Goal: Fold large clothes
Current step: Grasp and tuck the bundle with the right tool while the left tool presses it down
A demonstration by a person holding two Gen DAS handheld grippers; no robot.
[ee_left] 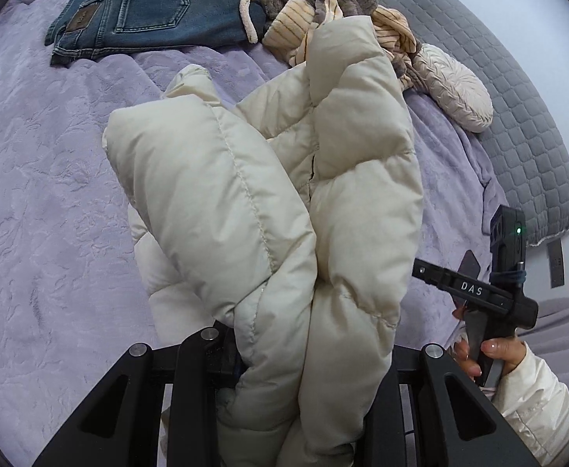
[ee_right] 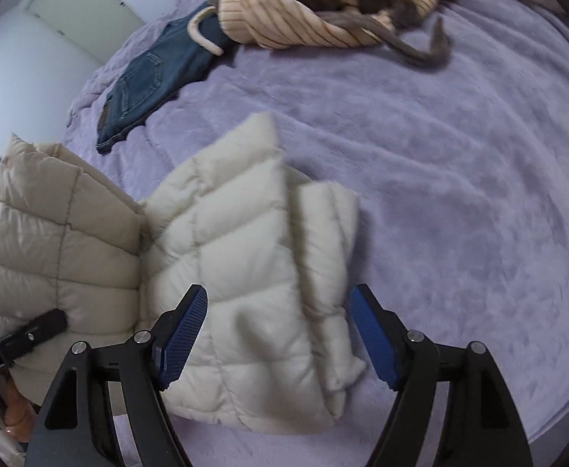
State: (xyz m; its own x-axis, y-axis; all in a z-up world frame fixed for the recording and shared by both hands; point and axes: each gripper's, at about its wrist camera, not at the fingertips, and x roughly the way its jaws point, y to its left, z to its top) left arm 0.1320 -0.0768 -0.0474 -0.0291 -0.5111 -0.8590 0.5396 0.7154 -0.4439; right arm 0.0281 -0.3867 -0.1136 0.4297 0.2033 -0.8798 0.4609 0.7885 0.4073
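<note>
Two tongs work on one puffy cream jacket over a bed with a purple blanket. Nearest the left camera, the left tongs are pinched shut on a thick bunch of the jacket, so that part is lifted off the bed and hangs up in front of the lens. My guess is it is held high so the rest can be laid flat and folded over.

On the other side, the right tongs stand wide open. Their blue pads do not press on anything, though a flap of the jacket lies between and below them on the blanket. A hand in a white sleeve holds that tool.

From the right camera, the jacket's long way runs from the open tongs up and away toward the jeans, with its far corner sticking up in a point.

Farther back, folded blue jeans lie flat, well apart from the jacket. Beside them sits a messy pile of striped and brown clothes. A grey quilted pad is at the bed's far edge.
</note>
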